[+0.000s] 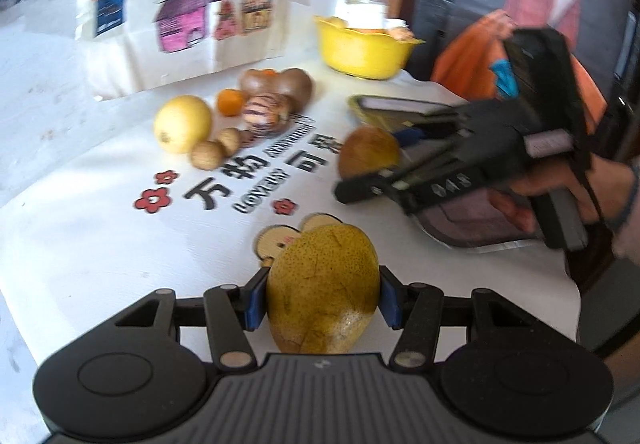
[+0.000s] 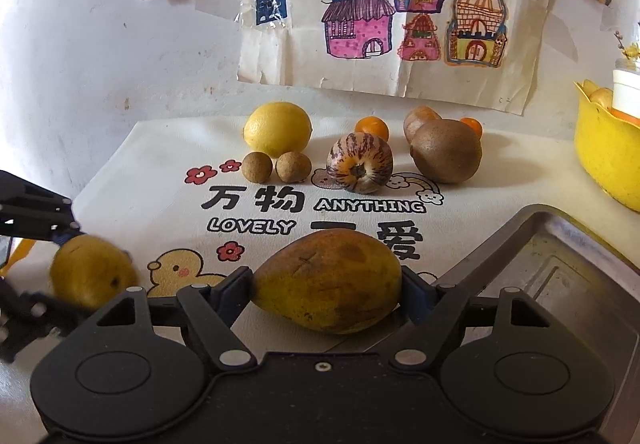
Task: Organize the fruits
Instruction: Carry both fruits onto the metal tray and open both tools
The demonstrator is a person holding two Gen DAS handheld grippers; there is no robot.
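White cloth (image 2: 132,163) with printed lettering and cartoon ducks covers the table; children's house drawings (image 2: 400,11) hang on the wall behind.

Left gripper (image 1: 322,302): jaws pinching a speckled yellow-green pear (image 1: 323,288) across its middle, held above the near part of the cloth. Right gripper (image 2: 326,286): jaws pinching a browner pear (image 2: 328,280) lying crosswise between the pads, just beside the near-left corner of a metal tray (image 2: 560,268).

Fruits set out toward the back of the cloth, in loose rows: a lemon (image 2: 277,128), two small brown round fruits (image 2: 276,166) touching each other in front of it, a purple-striped fruit (image 2: 360,163), a small orange (image 2: 373,128) behind that, a big brown fruit (image 2: 446,151) with another brown one and a second small orange partly hidden behind it.

Yellow bowl (image 2: 600,163) at the right edge holds a few items; contents too cut off to name. Tray looks bare in the part visible.

Judgement on progress: partway. Back rows appear sorted by kind, so the smaller fruits seem done. Both pears are off the table and not yet placed. What is left is setting them down together, either on the open cloth near the rows or in the tray; which spot is intended I cannot tell.
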